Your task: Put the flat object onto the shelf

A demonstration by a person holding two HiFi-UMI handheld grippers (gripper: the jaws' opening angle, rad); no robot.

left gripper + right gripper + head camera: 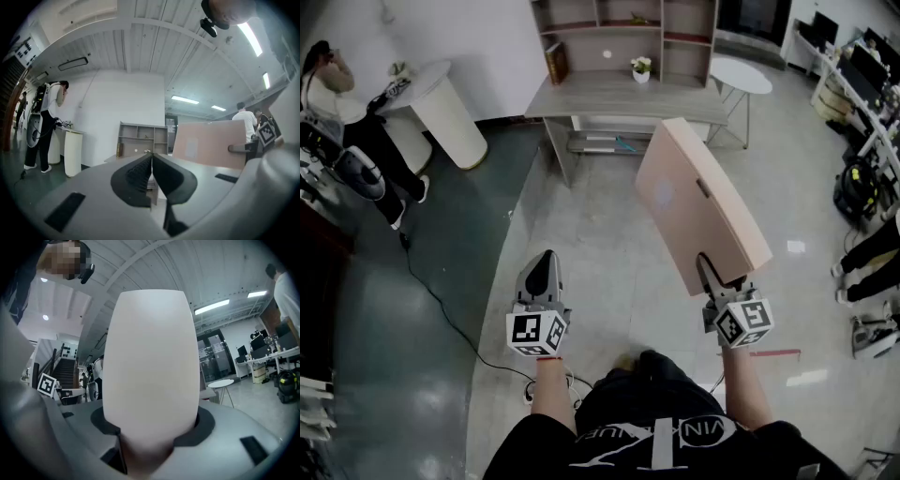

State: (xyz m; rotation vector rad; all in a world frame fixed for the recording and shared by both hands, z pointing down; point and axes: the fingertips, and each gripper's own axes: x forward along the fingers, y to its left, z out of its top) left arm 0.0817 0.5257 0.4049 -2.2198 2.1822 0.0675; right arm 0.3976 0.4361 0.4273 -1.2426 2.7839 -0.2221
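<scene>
The flat object is a pale pink board (pixel 703 202) with a dark handle on one face. My right gripper (pixel 710 274) is shut on the board's lower edge and holds it up, tilted, above the floor. In the right gripper view the board's edge (pixel 150 366) fills the gap between the jaws of the right gripper (pixel 150 439). Low on the left, my left gripper (pixel 542 269) is shut and empty; in its own view the left gripper (pixel 151 161) has its pads pressed together. The grey shelf unit (pixel 623 37) stands far ahead behind a grey desk (pixel 619 98). The shelf unit (pixel 143 138) and the board (pixel 211 143) also show in the left gripper view.
A small potted plant (pixel 641 67) sits on the desk. A round white table (pixel 741 75) stands to its right and a white curved counter (pixel 441 108) to its left, with a person (pixel 337 84) beside it. A cable (pixel 441 300) crosses the floor. Workstations (pixel 862 75) line the right side.
</scene>
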